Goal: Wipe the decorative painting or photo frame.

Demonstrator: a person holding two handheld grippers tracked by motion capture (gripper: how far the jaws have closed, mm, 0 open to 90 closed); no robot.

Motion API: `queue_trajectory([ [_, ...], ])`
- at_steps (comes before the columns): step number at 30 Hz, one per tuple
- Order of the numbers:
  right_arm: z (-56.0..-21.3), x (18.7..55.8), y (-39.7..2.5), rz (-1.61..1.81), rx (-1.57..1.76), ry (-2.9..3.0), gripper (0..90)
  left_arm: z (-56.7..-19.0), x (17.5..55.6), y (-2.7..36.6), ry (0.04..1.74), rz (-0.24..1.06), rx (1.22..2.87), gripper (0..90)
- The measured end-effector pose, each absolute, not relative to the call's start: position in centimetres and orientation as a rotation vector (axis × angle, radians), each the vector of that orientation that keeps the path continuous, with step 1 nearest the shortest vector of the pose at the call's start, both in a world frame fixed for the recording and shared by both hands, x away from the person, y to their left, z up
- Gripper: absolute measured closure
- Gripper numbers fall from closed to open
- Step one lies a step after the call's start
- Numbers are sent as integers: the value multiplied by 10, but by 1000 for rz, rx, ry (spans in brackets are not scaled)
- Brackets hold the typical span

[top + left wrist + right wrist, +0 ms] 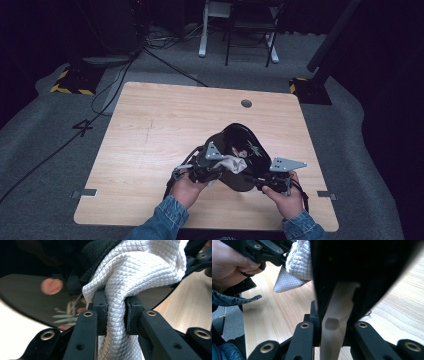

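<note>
The left gripper (115, 312) pinches a cloth (140, 270), wiping the black plate (245, 150). The right gripper (332, 325) clamps its rim. Wiping looks midway.

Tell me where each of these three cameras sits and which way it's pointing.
High view: above the person's side, looking forward and down at the table; forearms, hands, both grippers show.
Left gripper view: on the left gripper, looking along its jaws shut on the cloth.
Right gripper view: on the right gripper, jaws gripping the plate; the other hand shows.
All share cloth and plate.
</note>
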State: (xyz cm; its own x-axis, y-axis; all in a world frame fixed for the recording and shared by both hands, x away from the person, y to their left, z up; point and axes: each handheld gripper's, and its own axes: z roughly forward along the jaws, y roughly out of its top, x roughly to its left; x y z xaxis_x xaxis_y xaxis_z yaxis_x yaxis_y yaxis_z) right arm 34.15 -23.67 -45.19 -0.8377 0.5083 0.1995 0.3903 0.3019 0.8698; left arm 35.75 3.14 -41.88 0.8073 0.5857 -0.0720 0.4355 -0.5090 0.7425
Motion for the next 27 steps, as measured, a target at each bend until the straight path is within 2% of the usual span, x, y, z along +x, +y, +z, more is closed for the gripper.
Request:
queue_trajectory([
  [19,-452,341,-237,1579,840,2447,784,-421,377,73,915,327,2117,755],
  [27,-452,341,-237,1578,841,2447,786,-421,373,68,904,311,2127,756],
])
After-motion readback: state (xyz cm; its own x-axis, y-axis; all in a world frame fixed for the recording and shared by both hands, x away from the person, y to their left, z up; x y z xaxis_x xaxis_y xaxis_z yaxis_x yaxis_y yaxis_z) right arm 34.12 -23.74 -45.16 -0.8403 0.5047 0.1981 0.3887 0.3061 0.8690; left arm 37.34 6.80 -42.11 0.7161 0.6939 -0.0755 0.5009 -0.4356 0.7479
